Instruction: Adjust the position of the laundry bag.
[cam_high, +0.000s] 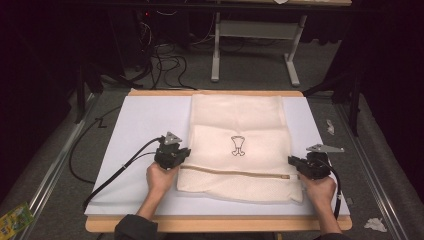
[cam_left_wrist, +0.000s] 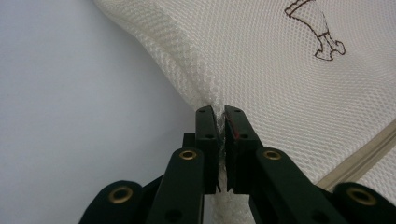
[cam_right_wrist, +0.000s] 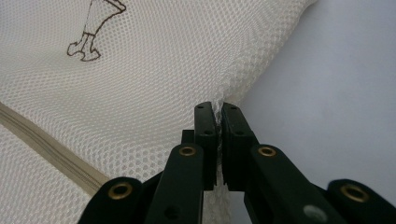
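The left gripper (cam_left_wrist: 220, 112) and right gripper (cam_right_wrist: 218, 108) each clamp an edge of the mesh bag (cam_high: 239, 125). The pinched mesh is hidden between the pads. The bag's printed emblem (cam_high: 238, 145) is too small to read.

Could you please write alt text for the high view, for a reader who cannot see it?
A person's two grippers pinch the side edges of a cream mesh bag lying on a white board: the left gripper on its left edge, the right gripper on its right. A zip runs across the bag's near part, below a small dark drawing.

Cream mesh bag (cam_high: 239, 145), folded, on board
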